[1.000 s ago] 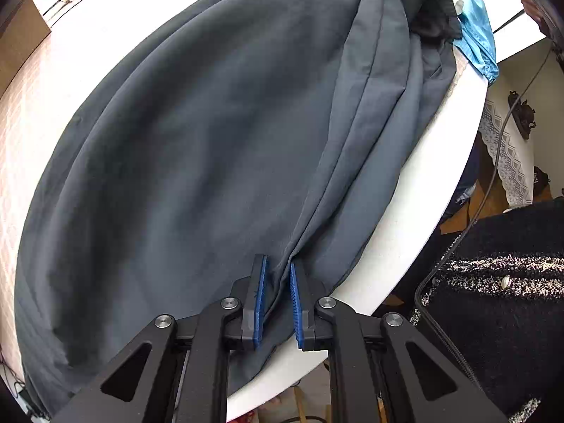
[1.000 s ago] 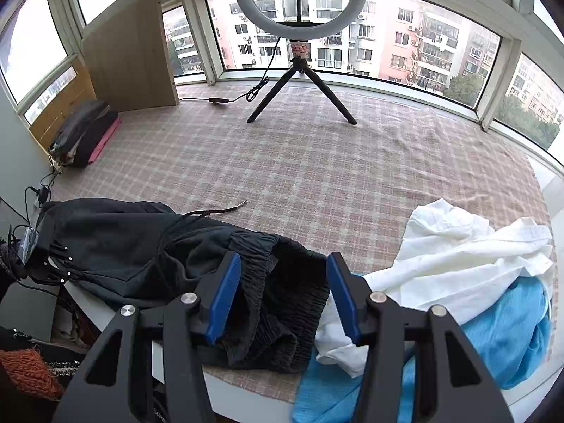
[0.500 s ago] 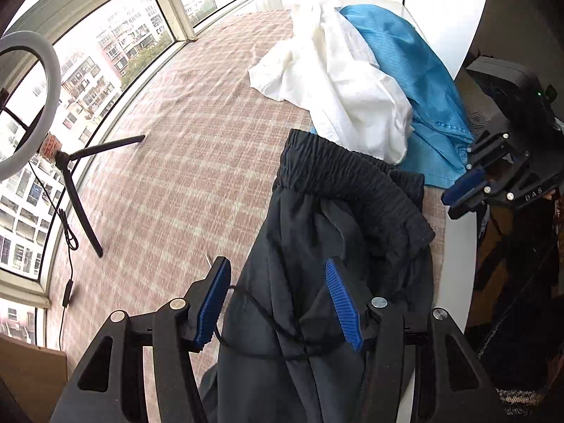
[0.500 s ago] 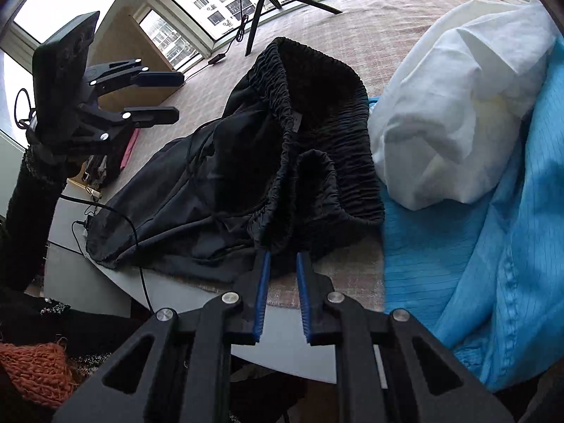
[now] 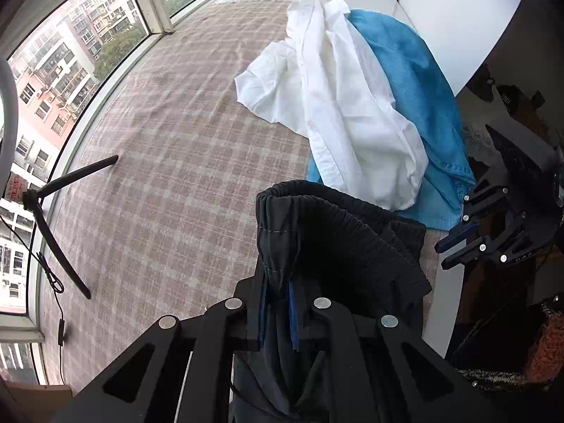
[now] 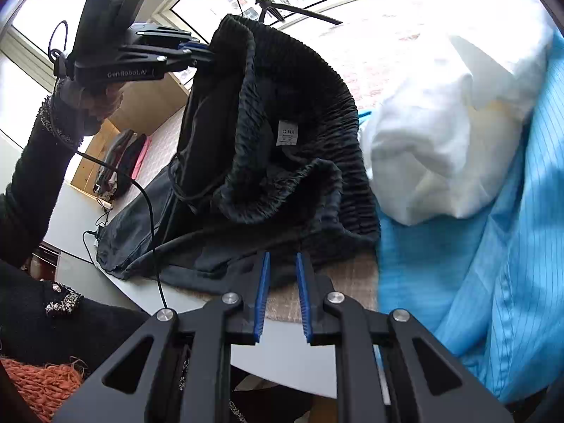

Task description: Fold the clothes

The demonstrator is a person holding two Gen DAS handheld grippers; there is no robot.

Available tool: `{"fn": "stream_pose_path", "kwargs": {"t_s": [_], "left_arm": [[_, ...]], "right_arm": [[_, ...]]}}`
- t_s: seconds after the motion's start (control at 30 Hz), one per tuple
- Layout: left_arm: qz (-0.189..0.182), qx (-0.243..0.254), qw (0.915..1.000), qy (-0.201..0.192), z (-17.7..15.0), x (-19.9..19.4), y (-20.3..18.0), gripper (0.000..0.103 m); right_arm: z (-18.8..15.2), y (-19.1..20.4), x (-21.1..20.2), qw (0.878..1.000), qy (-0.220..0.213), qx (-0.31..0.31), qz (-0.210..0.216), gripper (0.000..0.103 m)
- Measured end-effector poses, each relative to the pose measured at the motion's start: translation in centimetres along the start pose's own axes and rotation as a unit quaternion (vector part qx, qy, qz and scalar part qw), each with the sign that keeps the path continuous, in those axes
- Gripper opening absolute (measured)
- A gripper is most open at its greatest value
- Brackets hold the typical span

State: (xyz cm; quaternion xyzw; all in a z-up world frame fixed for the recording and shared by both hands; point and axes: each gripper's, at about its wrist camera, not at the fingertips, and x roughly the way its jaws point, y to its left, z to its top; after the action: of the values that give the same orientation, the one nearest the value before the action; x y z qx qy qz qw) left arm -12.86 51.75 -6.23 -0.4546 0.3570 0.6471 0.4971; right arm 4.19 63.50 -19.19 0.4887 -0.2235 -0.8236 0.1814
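Observation:
Black trousers [image 5: 335, 239] lie on the checked tablecloth [image 5: 176, 158], elastic waistband nearest the shirts. My left gripper [image 5: 276, 292] is closing on the waistband's left end, the cloth pinched between its pads. It holds that end up off the table, and the right wrist view shows it [image 6: 201, 54] high at the top left. My right gripper [image 6: 282, 261] has its jaws narrow, with the trousers' [image 6: 282, 105] near edge between the fingertips. In the left wrist view it [image 5: 439, 257] sits at the waistband's right side.
A crumpled white shirt [image 5: 345, 105] lies over a blue garment [image 5: 416, 81] just beyond the waistband. A ring light tripod [image 5: 53, 211] stands on the cloth at the left. The table's white rim [image 6: 282, 352] and a person's dark sleeve [image 6: 31, 176] are near.
My left gripper left the trouser leg, swung to the waistband, opened, then shut on it and raised it. My right gripper dropped to the waistband's near edge and narrowed.

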Motion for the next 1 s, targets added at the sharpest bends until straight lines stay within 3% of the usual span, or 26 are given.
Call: {"fn": "stream_pose_path", "kwargs": {"t_s": [0.13,0.27,0.33,0.43,0.5,0.53,0.6,0.63,0.67,0.73,0.9,1.0], "left_arm": [[0.018,-0.043,0.9988,-0.017,-0.1,-2.6,3.2,0.008],[0.021,-0.041,0.9989,-0.009,-0.3,-2.6,2.1,0.009],[0.013,-0.037,0.9992,-0.010,-0.4,-2.7,1.7,0.009],[0.020,-0.036,0.9991,-0.010,-0.3,-2.6,1.8,0.009],[0.022,-0.037,0.9990,-0.005,-0.6,-2.8,2.1,0.009],[0.035,-0.034,0.9988,-0.002,-0.8,-2.7,2.1,0.009],[0.041,-0.041,0.9983,0.002,-1.0,-2.4,2.6,0.009],[0.041,-0.048,0.9980,0.004,-1.0,-2.1,3.0,0.009],[0.040,-0.051,0.9979,0.005,-1.0,-2.0,3.1,0.009],[0.042,-0.042,0.9982,0.004,-1.0,-1.9,2.8,0.009],[0.036,-0.026,0.9990,0.001,-0.8,-2.1,1.7,0.009],[0.040,-0.024,0.9989,0.005,-0.8,-2.2,1.5,0.009]], "right_arm": [[3.7,0.3,3.2,0.999,-0.005,-0.018,0.040,0.016],[6.0,1.4,6.3,0.991,-0.007,-0.002,0.130,0.016],[6.8,2.2,7.2,0.989,-0.011,0.002,0.147,0.016],[6.7,0.1,7.5,0.997,0.009,0.041,0.066,0.015],[6.6,-1.4,7.6,0.997,0.022,0.067,0.012,0.001],[6.3,-1.8,7.0,0.997,0.022,0.071,-0.001,0.001],[4.4,-1.7,3.7,0.998,0.002,0.058,0.007,0.004],[3.5,-1.9,2.1,0.998,-0.010,0.064,-0.009,0.009],[2.6,-2.1,0.6,0.997,-0.022,0.071,-0.024,0.020],[1.0,-2.9,-1.0,0.993,-0.032,0.103,-0.041,0.033],[0.6,-3.6,1.7,0.988,-0.015,0.154,-0.008,0.036],[1.5,-3.7,3.6,0.985,-0.032,0.167,0.003,0.037]]}}
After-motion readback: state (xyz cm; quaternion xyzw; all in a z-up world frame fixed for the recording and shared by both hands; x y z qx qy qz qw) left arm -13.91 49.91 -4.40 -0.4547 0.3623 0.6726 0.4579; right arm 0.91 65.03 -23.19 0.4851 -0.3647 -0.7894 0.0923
